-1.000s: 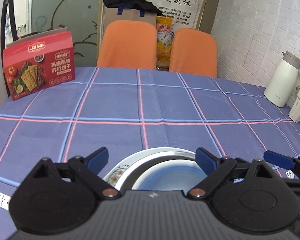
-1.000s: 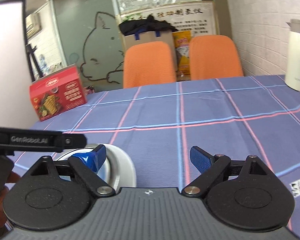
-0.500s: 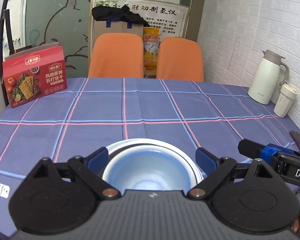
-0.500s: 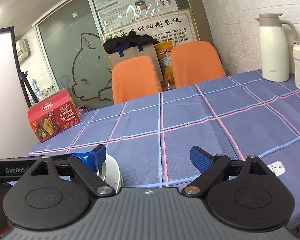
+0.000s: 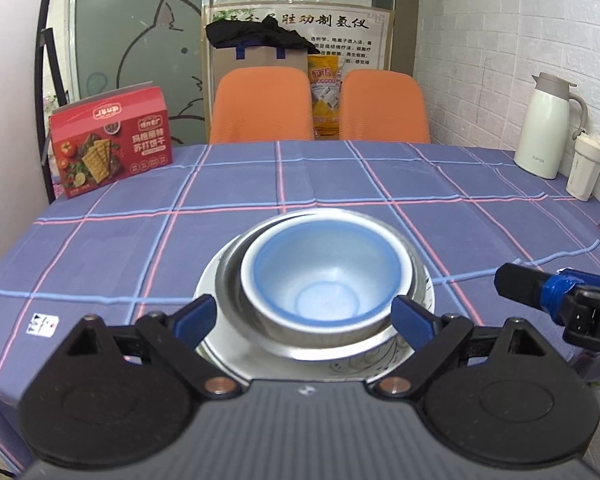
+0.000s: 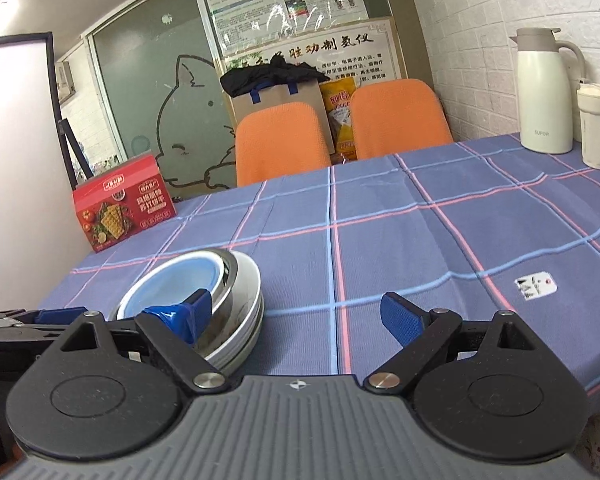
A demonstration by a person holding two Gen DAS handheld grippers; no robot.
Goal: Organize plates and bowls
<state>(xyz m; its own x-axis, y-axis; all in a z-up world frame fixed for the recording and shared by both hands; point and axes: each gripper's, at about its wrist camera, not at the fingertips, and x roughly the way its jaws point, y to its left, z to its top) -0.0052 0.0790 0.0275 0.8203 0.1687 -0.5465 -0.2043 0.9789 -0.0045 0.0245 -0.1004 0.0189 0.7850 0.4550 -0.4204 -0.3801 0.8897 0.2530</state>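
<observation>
Tablecloth (image 5: pixel 340 184): bowls (image 5: pixel 324 276) between left tongs (image 5: pixel 305 320).

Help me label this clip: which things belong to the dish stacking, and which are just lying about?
Job:
blue-lined bowl
steel bowl under it
patterned white plates beneath

Lying about:
red cracker box
white thermos jug
cream tumbler
orange chairs

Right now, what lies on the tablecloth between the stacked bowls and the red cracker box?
Nothing: in the left wrist view, only bare checked tablecloth runs from the stacked bowls to the red cracker box.
</observation>
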